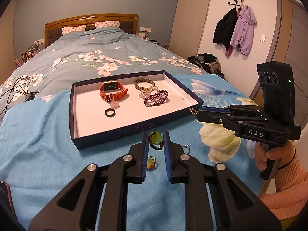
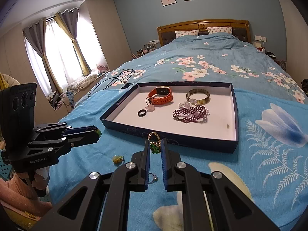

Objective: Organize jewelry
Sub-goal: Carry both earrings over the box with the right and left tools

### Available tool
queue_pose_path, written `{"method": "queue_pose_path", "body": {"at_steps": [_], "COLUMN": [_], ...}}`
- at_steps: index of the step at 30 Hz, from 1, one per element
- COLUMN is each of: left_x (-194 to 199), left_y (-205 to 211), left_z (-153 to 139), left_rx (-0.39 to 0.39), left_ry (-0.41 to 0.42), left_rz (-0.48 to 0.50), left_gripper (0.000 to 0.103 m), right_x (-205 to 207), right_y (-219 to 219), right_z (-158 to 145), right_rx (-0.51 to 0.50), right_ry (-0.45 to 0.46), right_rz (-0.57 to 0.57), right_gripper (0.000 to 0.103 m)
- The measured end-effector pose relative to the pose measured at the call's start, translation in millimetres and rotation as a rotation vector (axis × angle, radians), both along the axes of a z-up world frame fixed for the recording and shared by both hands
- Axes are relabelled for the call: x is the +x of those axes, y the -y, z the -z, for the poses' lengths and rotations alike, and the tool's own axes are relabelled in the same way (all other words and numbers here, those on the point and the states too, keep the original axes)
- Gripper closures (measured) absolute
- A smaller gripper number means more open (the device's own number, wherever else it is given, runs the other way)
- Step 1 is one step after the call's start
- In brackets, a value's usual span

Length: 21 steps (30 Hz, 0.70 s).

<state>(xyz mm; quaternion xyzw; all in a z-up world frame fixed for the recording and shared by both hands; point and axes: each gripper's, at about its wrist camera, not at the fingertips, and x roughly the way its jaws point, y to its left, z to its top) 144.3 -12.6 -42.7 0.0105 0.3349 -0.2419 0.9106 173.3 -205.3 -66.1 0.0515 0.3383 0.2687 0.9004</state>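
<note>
A dark blue tray [image 1: 134, 128] with a white floor lies on the bed and holds an orange watch [image 1: 113, 91], a black ring [image 1: 110, 113], a brown bangle [image 1: 144, 83] and beaded bracelets [image 1: 156, 97]. My left gripper [image 1: 156, 140] is shut on a green-stone ring with dark beads [image 1: 156, 138], just in front of the tray. My right gripper [image 2: 155, 146] is shut on a gold ring with a green stone [image 2: 154, 144] at the tray's near wall [image 2: 173, 141]. An amber ring [image 1: 151, 163] and a silver ring [image 1: 186, 147] lie on the blanket.
The light blue floral blanket [image 1: 48, 144] covers the bed's foot. Black cables [image 1: 17, 88] lie to the left of the tray. The right gripper also shows in the left wrist view [image 1: 200, 113], the left gripper shows in the right wrist view [image 2: 97, 132].
</note>
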Motion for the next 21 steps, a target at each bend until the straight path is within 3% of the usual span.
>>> {"method": "queue_pose_path", "body": {"at_steps": [21], "left_x": [16], "left_y": [5], "left_z": [-9], "left_rx": [0.015], "left_ry": [0.033], "left_rz": [-0.025], "left_gripper": [0.088], "right_x": [16], "right_y": [1], "right_z": [-4], "right_rx": [-0.009], "right_ry": [0.022], "right_rz": [0.020], "right_gripper": [0.094]}}
